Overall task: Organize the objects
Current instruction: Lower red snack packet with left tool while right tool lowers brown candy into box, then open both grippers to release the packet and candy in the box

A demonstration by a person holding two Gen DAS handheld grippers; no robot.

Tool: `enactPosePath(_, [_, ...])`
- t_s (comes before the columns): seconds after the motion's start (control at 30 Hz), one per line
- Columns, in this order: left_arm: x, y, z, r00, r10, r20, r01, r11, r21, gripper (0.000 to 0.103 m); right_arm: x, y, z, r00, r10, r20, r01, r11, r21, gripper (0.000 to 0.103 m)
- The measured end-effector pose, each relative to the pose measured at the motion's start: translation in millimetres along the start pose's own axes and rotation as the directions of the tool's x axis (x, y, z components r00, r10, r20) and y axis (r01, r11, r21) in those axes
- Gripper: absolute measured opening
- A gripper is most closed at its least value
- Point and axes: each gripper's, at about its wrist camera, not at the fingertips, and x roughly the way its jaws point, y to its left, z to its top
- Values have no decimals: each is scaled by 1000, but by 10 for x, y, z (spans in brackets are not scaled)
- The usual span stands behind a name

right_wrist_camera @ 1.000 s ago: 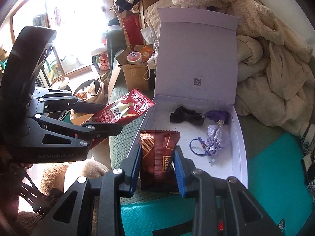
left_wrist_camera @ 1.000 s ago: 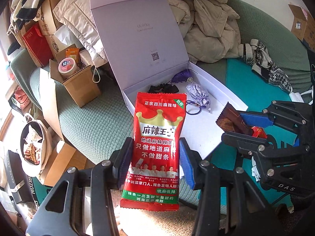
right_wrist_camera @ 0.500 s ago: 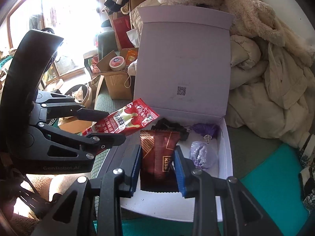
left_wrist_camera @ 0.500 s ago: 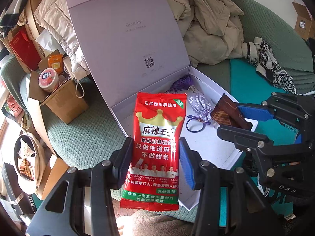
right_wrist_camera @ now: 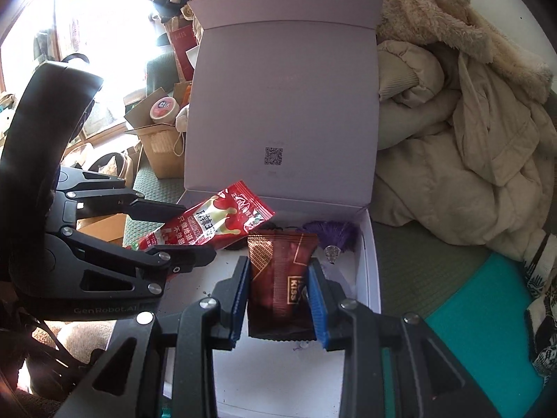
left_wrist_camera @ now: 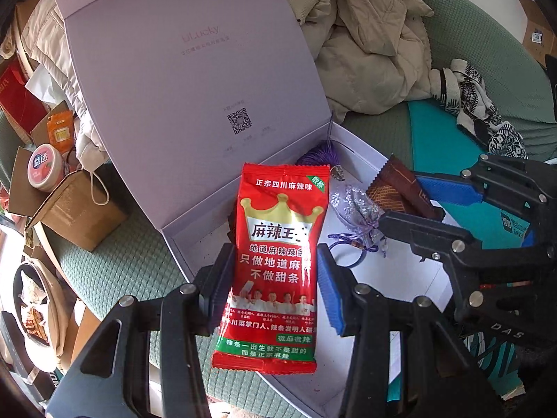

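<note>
Left gripper (left_wrist_camera: 275, 289) was clamped on the red packet (left_wrist_camera: 278, 261), frame centre, hanging over the open white box (left_wrist_camera: 410, 278). Right gripper (right_wrist_camera: 280, 299) was gripping the brown packet (right_wrist_camera: 278, 275), lower centre, also above the box floor. Purple pouch (left_wrist_camera: 355, 209) and tassel (right_wrist_camera: 330, 231) lay inside near the lid hinge.

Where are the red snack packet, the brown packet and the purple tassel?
red snack packet (left_wrist_camera: 278, 254), left wrist view, middle of its printed front.
brown packet (right_wrist_camera: 280, 278), right wrist view, centre of the wrapper.
purple tassel (right_wrist_camera: 332, 233), right wrist view, its fringe.
</note>
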Motion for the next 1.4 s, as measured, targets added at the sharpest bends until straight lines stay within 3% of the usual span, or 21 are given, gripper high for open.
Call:
enactPosePath(0.8, [812, 39, 208, 999, 33, -31, -33, 999, -11, 44, 575, -241, 35, 999, -15, -50, 17, 999, 40, 32])
enactPosePath(1.4, [928, 54, 183, 999, 28, -34, -29, 999, -16, 49, 659, -250, 31, 995, -49, -91, 52, 998, 31, 33])
